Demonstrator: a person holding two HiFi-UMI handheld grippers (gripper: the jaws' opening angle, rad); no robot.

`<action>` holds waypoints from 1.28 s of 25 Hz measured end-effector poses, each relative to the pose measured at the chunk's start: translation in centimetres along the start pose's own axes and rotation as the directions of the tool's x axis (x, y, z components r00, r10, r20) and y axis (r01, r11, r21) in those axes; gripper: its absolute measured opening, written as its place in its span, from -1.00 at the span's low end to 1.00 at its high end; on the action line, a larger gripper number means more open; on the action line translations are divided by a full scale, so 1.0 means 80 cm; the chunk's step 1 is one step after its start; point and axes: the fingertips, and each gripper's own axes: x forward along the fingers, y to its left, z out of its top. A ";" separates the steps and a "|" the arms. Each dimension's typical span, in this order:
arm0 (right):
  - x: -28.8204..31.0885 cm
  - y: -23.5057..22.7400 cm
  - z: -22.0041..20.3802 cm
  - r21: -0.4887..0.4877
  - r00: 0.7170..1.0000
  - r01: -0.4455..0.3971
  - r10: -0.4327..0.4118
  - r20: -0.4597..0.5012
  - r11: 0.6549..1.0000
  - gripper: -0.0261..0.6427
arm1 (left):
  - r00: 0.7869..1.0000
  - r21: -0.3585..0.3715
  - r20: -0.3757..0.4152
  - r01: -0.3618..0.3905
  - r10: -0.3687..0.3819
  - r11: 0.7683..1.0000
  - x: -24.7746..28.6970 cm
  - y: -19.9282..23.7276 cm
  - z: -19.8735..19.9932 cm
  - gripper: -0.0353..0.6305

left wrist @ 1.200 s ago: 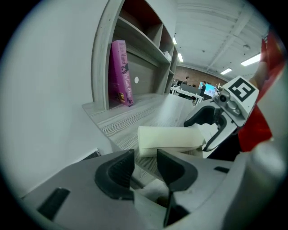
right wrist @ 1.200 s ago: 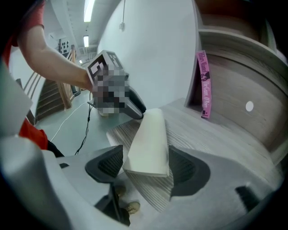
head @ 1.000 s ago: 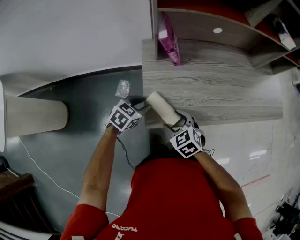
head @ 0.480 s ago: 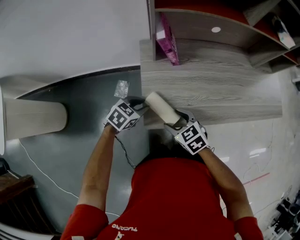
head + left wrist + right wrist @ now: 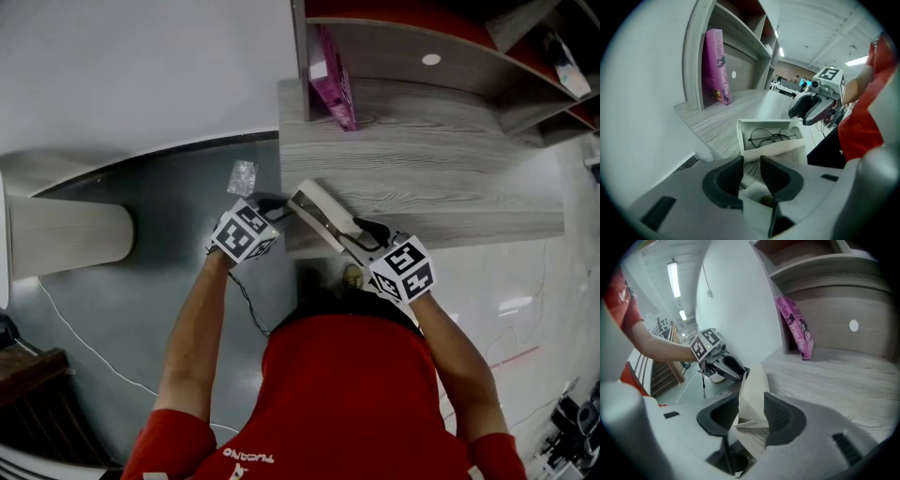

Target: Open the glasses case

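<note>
Grey wood-grain shelf unit [image 5: 450, 178] & clutter
Flat pink box [image 5: 336, 80] stood upright on shelf; crumpled clear wrapper [image 5: 244, 175], thin white cable [image 5: 84, 342] lay on grey floor [image 5: 141, 291].

White glasses case [image 5: 319, 208], black-rimmed glasses [image 5: 772, 136], pink book [image 5: 336, 80], grey wood-grain desk [image 5: 450, 178], red shirt [image 5: 356, 403], grey-green floor [image 5: 169, 281], white wall [image 5: 141, 66]

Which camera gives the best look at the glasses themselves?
The left gripper view: the glasses lie plainly inside the open case. The head view and right gripper view show only the case's white outside.
</note>
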 end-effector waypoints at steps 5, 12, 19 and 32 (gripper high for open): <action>-0.009 -0.010 0.009 -0.007 0.999 0.028 -0.028 0.031 1.000 -0.52 | 1.000 -0.003 -0.007 -0.010 0.010 1.000 0.002 0.000 -0.001 -0.57; -0.017 -0.034 0.015 -0.010 0.993 0.099 -0.098 0.058 0.995 -0.70 | 1.000 -0.012 -0.009 -0.027 0.027 1.000 0.001 -0.001 0.000 -0.57; -0.013 -0.062 0.010 -0.003 0.983 0.175 -0.175 0.060 0.985 -0.85 | 0.999 -0.013 -0.013 -0.045 0.045 0.999 0.003 0.001 0.000 -0.57; -0.010 -0.070 0.010 -0.012 0.985 0.163 -0.163 0.051 0.986 -0.82 | 0.996 -0.022 -0.012 -0.087 0.086 0.996 0.002 0.003 0.003 -0.57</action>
